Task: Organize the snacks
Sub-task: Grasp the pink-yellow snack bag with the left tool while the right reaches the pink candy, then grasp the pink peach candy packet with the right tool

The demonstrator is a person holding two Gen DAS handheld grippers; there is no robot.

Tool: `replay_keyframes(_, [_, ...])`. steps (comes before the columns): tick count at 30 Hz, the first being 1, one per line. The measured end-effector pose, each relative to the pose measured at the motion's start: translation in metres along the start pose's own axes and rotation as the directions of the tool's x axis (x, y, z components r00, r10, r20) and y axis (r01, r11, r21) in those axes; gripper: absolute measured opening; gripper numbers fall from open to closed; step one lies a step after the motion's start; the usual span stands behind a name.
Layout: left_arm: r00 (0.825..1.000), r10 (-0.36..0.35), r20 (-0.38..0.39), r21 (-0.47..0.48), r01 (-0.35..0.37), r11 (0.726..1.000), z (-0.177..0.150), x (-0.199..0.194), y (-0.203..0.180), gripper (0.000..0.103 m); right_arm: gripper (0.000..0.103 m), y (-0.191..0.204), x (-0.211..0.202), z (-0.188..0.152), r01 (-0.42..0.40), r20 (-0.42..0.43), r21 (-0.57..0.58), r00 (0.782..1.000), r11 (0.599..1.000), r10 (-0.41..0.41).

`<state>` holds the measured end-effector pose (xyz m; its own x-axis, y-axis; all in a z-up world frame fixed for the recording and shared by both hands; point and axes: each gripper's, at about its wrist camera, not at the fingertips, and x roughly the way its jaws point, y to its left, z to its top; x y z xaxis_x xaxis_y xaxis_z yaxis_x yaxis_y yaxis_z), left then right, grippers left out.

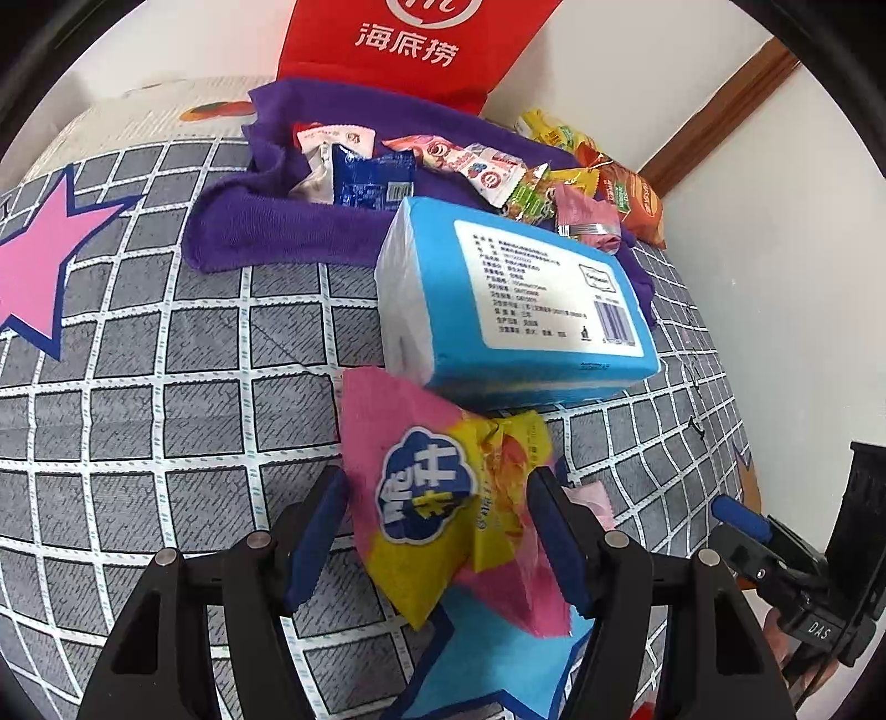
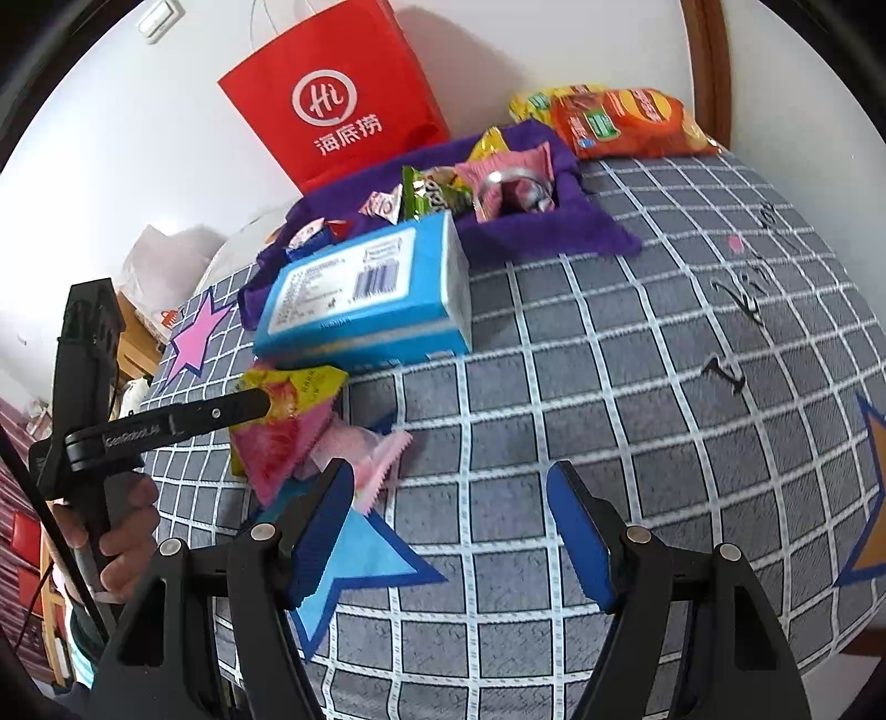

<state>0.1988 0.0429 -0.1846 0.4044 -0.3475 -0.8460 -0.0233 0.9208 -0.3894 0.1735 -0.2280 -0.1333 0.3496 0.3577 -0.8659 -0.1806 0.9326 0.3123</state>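
Left tongs: the left gripper (image 1: 437,531) hangs steeply over the bed, jaws parted, straddling the crumpled pink and yellow foil snack packet (image 1: 443,498). The pads stand off its sides, so nothing is pinched yet.

Right tongs: the right gripper (image 2: 451,531) is released too, with only the grey grid-patterned bedsheet (image 2: 609,343) between its fingers.

Snack's place: the packet lies on the sheet, its upper corner tucked just under the near edge of the blue plastic-wrapped tissue pack (image 1: 515,299).

Which way it lies: dead ahead of the left tongs; off to the left of the right tongs, beyond their left finger.

Long axis: it looks to run away from the left tongs toward the tissue pack, so the jaws would close across its narrow width.

Nearer hand: the left, clearly.

Other snacks: the loose packets sit on the purple towel (image 1: 238,221) past the tissue pack, below the red paper bag (image 1: 410,50).

Watch for: the tissue pack may drag as the packet lifts.
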Motion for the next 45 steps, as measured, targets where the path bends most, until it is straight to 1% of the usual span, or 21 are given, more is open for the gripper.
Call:
replay_keyframes(6, [1.000, -0.015, 0.004, 0.016, 0.015, 1.000, -0.002, 0.009, -0.002, 0.065, 0.072, -0.005, 0.009, -0.006, -0.001, -0.024, 0.015, 1.000, 1.000, 0.002])
replay_keyframes(11, [0.999, -0.049, -0.005, 0.014, 0.049, 0.999, -0.003, 0.016, -0.001, 0.065, 0.072, -0.003, 0.019, -0.008, -0.001, -0.047, 0.012, 0.999, 1.000, 0.002])
replay_keyframes(12, [0.999, -0.051, -0.001, 0.015, 0.051, 0.999, -0.003, 0.016, -0.001, 0.064, 0.072, -0.002, 0.020, -0.008, -0.001, -0.051, 0.010, 0.999, 1.000, 0.002])
replay_keyframes(13, [0.998, -0.055, 0.001, 0.016, 0.055, 0.998, -0.003, 0.016, -0.001, 0.059, 0.072, -0.002, 0.021, -0.007, -0.002, -0.053, 0.009, 0.999, 1.000, 0.002])
replay_keyframes(15, [0.998, -0.065, 0.000, 0.012, 0.065, 0.998, -0.003, 0.015, 0.000, 0.054, 0.072, -0.001, 0.023, -0.007, -0.004, -0.058, 0.006, 0.998, 1.000, 0.005])
replay_keyframes(18, [0.998, -0.065, 0.013, 0.011, 0.065, 0.998, -0.003, 0.009, 0.004, 0.051, 0.072, 0.003, 0.026, -0.005, -0.004, -0.061, -0.002, 0.998, 1.000, 0.004])
replay_keyframes(23, [0.996, -0.072, 0.047, 0.000, 0.072, 0.997, -0.001, -0.009, 0.015, 0.051, 0.072, 0.013, 0.027, 0.001, 0.001, -0.049, -0.039, 0.999, 0.999, -0.003])
replay_keyframes(27, [0.995, -0.060, 0.076, -0.008, 0.061, 0.998, 0.002, -0.025, 0.027, 0.051, 0.072, 0.031, 0.029, 0.007, 0.019, -0.024, -0.113, 0.999, 0.993, -0.022])
replay_keyframes(30, [0.994, -0.058, 0.088, -0.018, 0.059, 0.998, 0.002, -0.034, 0.036, 0.051, 0.072, 0.047, 0.032, 0.010, 0.016, -0.011, -0.175, 1.000, 0.984, -0.019])
replay_keyframes(32, [0.994, -0.056, 0.095, -0.023, 0.058, 0.998, 0.001, -0.038, 0.041, 0.051, 0.072, 0.057, 0.037, 0.010, 0.023, -0.011, -0.228, 1.000, 0.973, -0.026])
replay_keyframes(35, [0.993, -0.057, 0.106, -0.030, 0.060, 0.998, -0.001, -0.043, 0.046, 0.051, 0.072, 0.072, 0.048, 0.004, 0.056, -0.012, -0.311, 0.998, 0.949, -0.063])
replay_keyframes(40, [0.991, -0.056, 0.120, -0.039, 0.061, 0.997, -0.004, -0.051, 0.056, 0.051, 0.072, 0.075, 0.067, -0.002, 0.093, -0.034, -0.371, 0.993, 0.924, -0.114])
replay_keyframes(43, [0.991, -0.053, 0.124, -0.046, 0.059, 0.997, -0.006, -0.055, 0.061, 0.051, 0.071, 0.074, 0.082, -0.004, 0.136, -0.053, -0.391, 0.984, 0.910, -0.170])
replay_keyframes(45, [0.990, -0.054, 0.128, -0.050, 0.060, 0.997, -0.007, -0.057, 0.063, 0.051, 0.070, 0.072, 0.088, -0.003, 0.144, -0.053, -0.393, 0.983, 0.908, -0.178])
